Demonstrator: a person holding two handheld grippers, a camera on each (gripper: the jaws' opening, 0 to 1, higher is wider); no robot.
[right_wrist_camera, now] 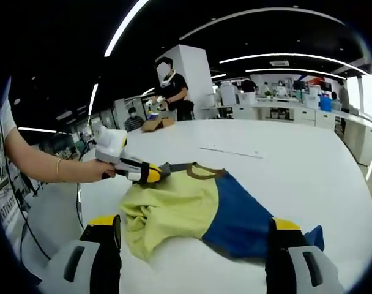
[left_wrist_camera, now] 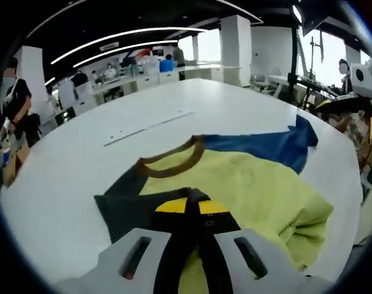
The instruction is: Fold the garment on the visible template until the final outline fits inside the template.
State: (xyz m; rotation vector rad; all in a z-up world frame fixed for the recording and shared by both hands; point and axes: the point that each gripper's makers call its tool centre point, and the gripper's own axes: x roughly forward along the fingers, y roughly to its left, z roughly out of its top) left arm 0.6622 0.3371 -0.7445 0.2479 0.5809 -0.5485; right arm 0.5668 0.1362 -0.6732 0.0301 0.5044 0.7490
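A T-shirt lies partly bunched on the white table. It has a yellow-green body, a blue panel, a brown collar and a dark grey sleeve. My left gripper has its yellow-tipped jaws pressed together on the dark sleeve by the collar. In the right gripper view the same left gripper, held by a hand, pinches the shirt's near corner. My right gripper hovers over the shirt's front edge, jaws wide apart and holding nothing.
A thin pale strip lies flat on the table beyond the collar, also seen as the strip. A person stands at the table's far side. Desks and equipment ring the table. Bare tabletop stretches beyond the shirt.
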